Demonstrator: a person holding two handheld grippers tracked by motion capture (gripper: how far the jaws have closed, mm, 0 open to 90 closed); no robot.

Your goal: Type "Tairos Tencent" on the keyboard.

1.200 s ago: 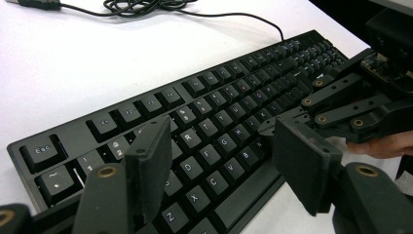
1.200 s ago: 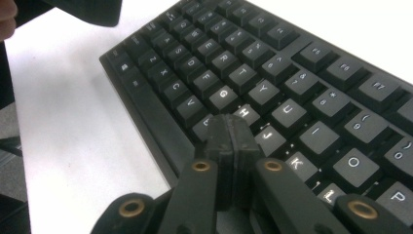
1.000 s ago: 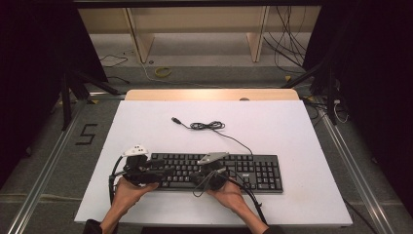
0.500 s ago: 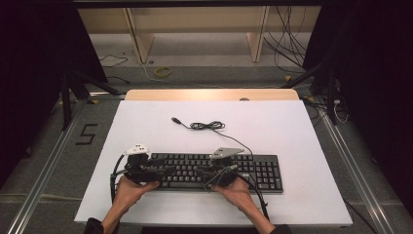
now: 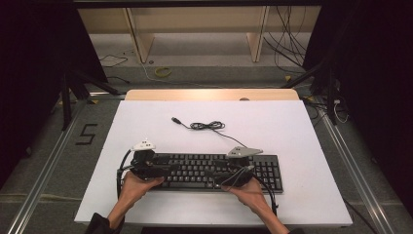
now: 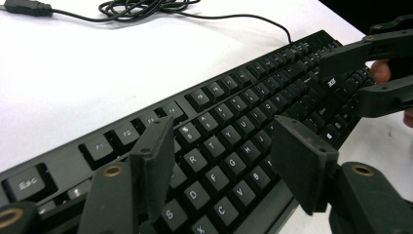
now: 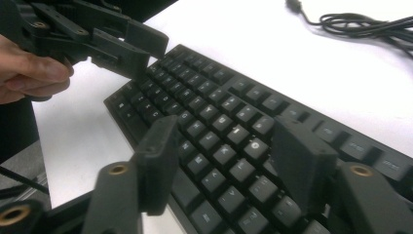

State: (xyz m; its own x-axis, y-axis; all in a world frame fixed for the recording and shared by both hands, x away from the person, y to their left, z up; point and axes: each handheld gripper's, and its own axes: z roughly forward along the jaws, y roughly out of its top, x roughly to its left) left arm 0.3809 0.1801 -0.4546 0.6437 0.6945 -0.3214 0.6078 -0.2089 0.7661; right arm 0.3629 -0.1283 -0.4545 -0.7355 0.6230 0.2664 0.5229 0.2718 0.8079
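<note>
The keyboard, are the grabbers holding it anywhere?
No. Both the left gripper and right gripper have open jaws over the keyboard, holding nothing.

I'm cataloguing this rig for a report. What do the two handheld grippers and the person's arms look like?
Both the left gripper and the right gripper are black, with two flat rectangular jaws, brass-coloured pivot pins and a light three-cornered plate on top. A black cable loops from each. The forearms are bare, with dark sleeves at the bottom edge.

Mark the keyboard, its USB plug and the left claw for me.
keyboard (image 5: 204, 168): high view, on the main key block.
USB plug (image 5: 175, 119): high view, on the plug body at the cable's free end.
left claw (image 6: 221, 161): left gripper view, midway between its fingertips.
</note>
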